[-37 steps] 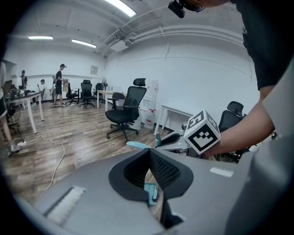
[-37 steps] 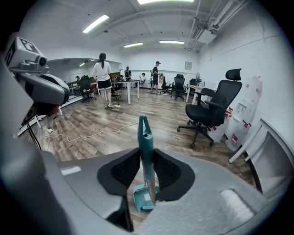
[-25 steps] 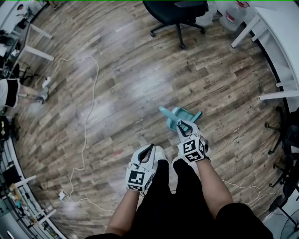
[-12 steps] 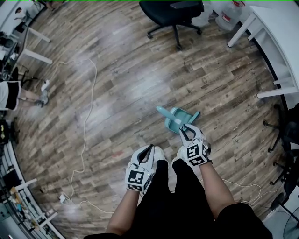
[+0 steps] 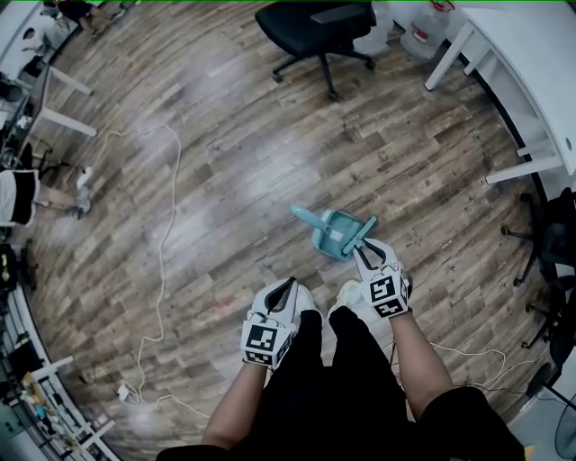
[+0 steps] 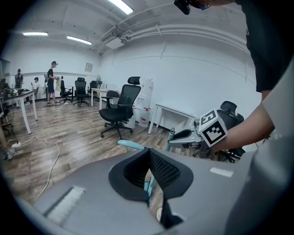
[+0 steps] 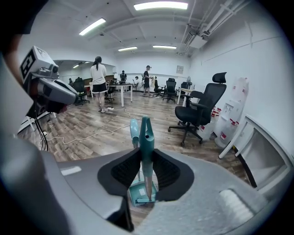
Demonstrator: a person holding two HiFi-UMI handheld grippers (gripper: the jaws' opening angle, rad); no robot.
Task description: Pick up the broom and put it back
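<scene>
My right gripper (image 5: 360, 249) (image 7: 147, 161) is shut on the teal broom handle (image 7: 146, 137), which stands upright between its pads. The broom's lower end rests at the teal dustpan (image 5: 331, 234) (image 7: 137, 192) on the wooden floor just ahead of the person's feet. A lighter blue dustpan handle (image 5: 302, 215) (image 7: 133, 131) rises beside the broom. My left gripper (image 5: 286, 286) (image 6: 148, 153) hangs to the left, above a white shoe, shut with nothing in it. In the left gripper view the right gripper (image 6: 190, 136) shows with its marker cube.
A black office chair (image 5: 315, 25) stands at the top. A white desk (image 5: 531, 67) and water jugs (image 5: 421, 31) are at the top right, dark chairs (image 5: 558, 248) at the right edge. A white cable (image 5: 165, 225) trails over the floor on the left, near a person (image 5: 20, 194).
My right gripper has shifted a little to the right and lifted, with the broom handle still in it. The left gripper has stayed where it was.
</scene>
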